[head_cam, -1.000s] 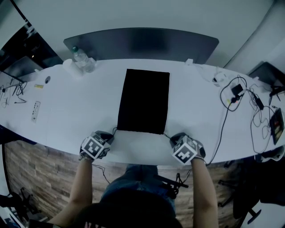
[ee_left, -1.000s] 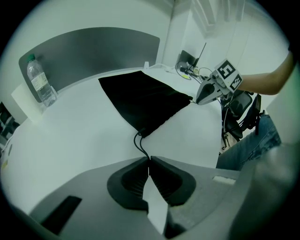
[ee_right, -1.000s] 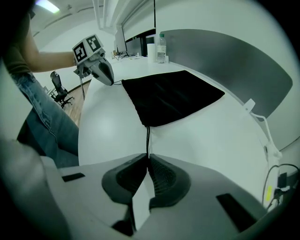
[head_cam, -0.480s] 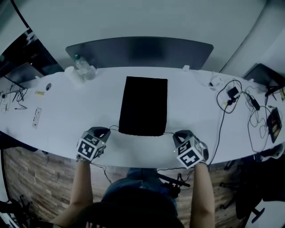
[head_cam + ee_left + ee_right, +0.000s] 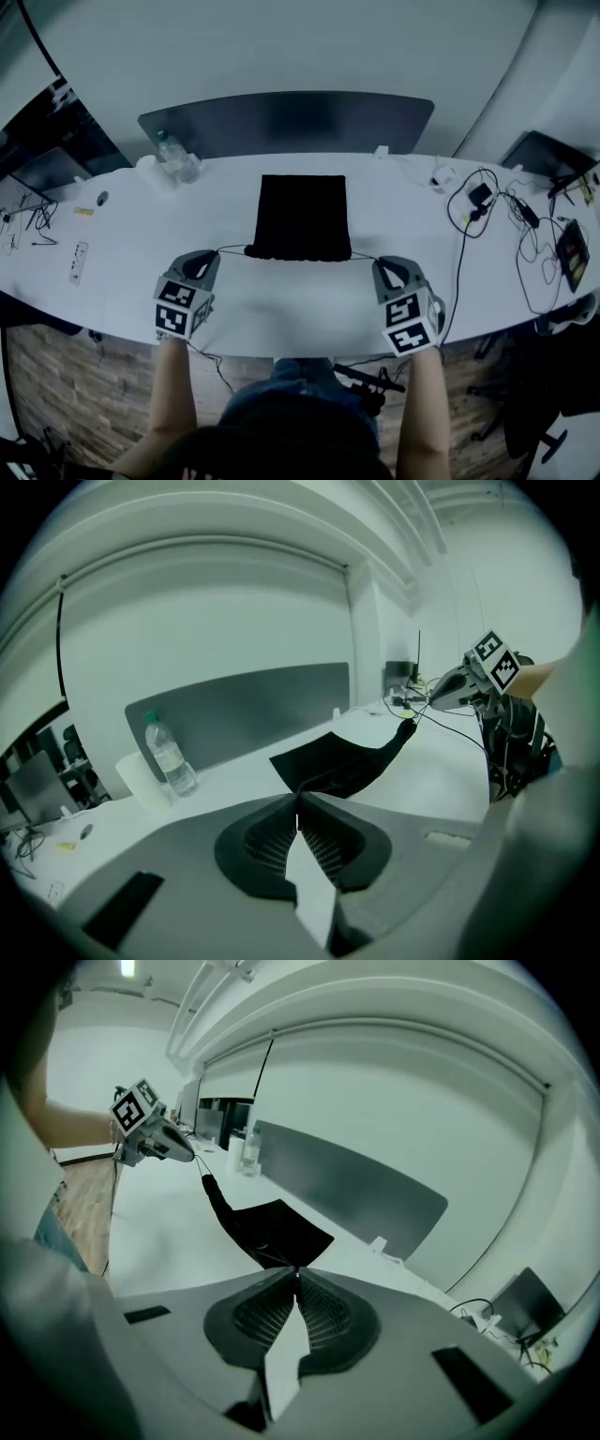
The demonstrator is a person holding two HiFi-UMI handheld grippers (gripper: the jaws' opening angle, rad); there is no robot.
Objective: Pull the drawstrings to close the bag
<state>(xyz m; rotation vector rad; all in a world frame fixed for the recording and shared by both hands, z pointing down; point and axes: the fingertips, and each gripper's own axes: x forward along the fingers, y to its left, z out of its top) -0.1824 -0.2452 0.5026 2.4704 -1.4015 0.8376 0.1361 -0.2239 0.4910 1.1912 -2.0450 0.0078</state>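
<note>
surface: white surface (image 5: pixel 281 314) carried the bag near its middle, lying flat, mouth toward the near edge.
bag: black bag (image 5: pixel 300 214); its near edge looked puckered, so I judged the mouth partly cinched.
left: left hand-held gripper (image 5: pixel 210 257) had its jaws pinched together on the left drawstring (image 5: pixel 232 247), just left of the mouth.
right: right hand-held gripper (image 5: pixel 382 264) was clamped on the right drawstring (image 5: pixel 364 257), just right of the mouth.
cords: both ran near-straight from mouth to jaws and looked taut.
how-to: pull both outward evenly, in line with the mouth, low over the surface. Keep the pinch firm, since thin cord could slip. An uneven pull would likely drag the bag sideways.
</note>
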